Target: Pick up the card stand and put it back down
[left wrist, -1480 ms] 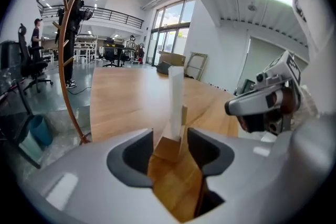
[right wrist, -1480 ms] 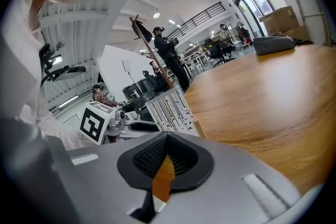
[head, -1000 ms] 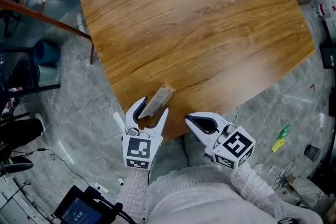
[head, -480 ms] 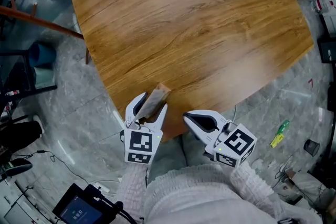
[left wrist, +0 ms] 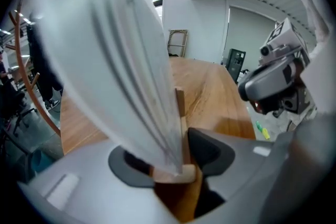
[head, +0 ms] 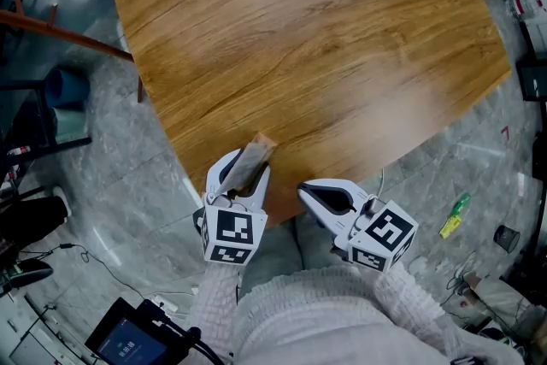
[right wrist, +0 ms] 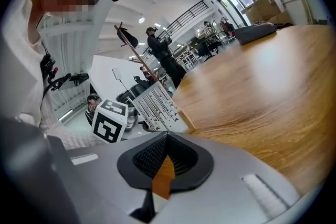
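Two claws hover by the near edge of the tabletop (head: 325, 38) — the left claw (head: 245, 169) is closing round the card stand (head: 256, 151), whose wooden base touches both pads at that edge, while the right claw (head: 303, 190), just beside, has its jaws pressed together, empty.

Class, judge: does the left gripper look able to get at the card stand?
Probably yes: the card stand stands between the jaws of the left gripper, which are closing on it; nothing looks in the way.

Wooden table (head: 325, 38) with rounded corners; 1 card stand (head: 256, 150) sits at its near edge
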Tool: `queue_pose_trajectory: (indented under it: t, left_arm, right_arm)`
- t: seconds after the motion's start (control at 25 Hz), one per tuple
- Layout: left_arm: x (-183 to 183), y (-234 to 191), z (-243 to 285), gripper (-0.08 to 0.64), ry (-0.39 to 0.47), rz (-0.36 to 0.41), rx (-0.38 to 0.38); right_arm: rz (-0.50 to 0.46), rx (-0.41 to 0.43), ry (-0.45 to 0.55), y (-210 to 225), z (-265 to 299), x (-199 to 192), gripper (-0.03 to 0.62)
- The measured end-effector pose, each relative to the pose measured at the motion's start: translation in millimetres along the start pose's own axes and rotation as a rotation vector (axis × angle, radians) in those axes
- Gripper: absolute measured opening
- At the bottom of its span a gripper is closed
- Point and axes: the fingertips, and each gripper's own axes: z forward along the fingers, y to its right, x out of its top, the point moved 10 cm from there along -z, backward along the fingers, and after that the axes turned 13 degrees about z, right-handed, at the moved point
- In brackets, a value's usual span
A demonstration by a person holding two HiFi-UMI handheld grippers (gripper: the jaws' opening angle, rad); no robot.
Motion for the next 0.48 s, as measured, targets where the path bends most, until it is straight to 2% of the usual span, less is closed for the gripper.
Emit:
queue_pose_trajectory:
  t: [0.28,0.48]
  left_arm:
    - [-1.8,-1.1,-1.2,0.193,0.013,-0.002,-0.006]
    - [-1.9,-4.5,-3.4,0.192,0.057,-0.039,-0.003]
  right_arm:
    - [-0.005,-0.006,0.005,0.6,-2.8,-0.6,0.0]
    - [-0.013,-0.009,0.01,0.3,-4.3,1.8,0.0]
